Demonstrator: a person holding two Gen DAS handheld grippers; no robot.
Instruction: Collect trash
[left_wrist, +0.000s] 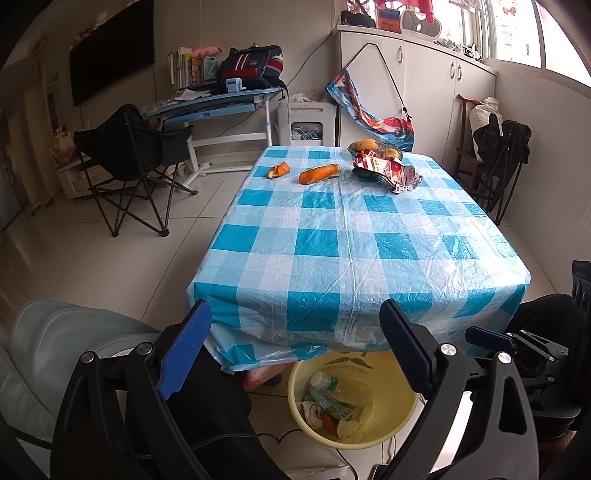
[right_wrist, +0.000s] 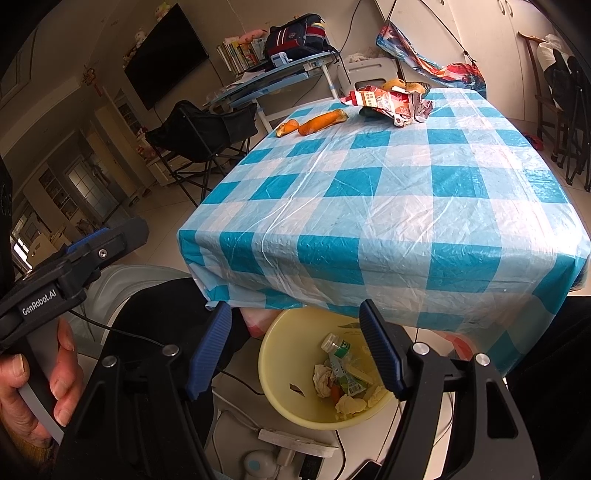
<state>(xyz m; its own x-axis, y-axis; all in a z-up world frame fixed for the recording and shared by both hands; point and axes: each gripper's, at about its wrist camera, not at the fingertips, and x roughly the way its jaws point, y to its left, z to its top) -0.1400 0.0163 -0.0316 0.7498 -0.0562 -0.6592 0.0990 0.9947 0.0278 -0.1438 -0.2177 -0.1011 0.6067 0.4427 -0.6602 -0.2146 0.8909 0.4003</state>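
A yellow bin (left_wrist: 391, 428) (right_wrist: 280, 398) stands on the floor under the table's near edge, holding a bottle (right_wrist: 338, 349), crumpled paper and wrappers. On the far end of the blue checked tablecloth (left_wrist: 351, 236) (right_wrist: 388, 192) lie a small orange peel (left_wrist: 279, 170) (right_wrist: 287, 127), a long orange peel (left_wrist: 319, 174) (right_wrist: 323, 121) and a crumpled red-and-white wrapper (left_wrist: 388, 171) (right_wrist: 391, 103). My left gripper (left_wrist: 295, 347) is open and empty above the bin. My right gripper (right_wrist: 295, 347) is open and empty over the bin.
A fruit bowl (left_wrist: 373, 147) stands behind the wrapper. A black folding chair (left_wrist: 129, 162) stands left of the table, another (left_wrist: 498, 147) at the right. A power strip (right_wrist: 295, 443) and cables lie on the floor by the bin. A grey seat (left_wrist: 55, 354) is at near left.
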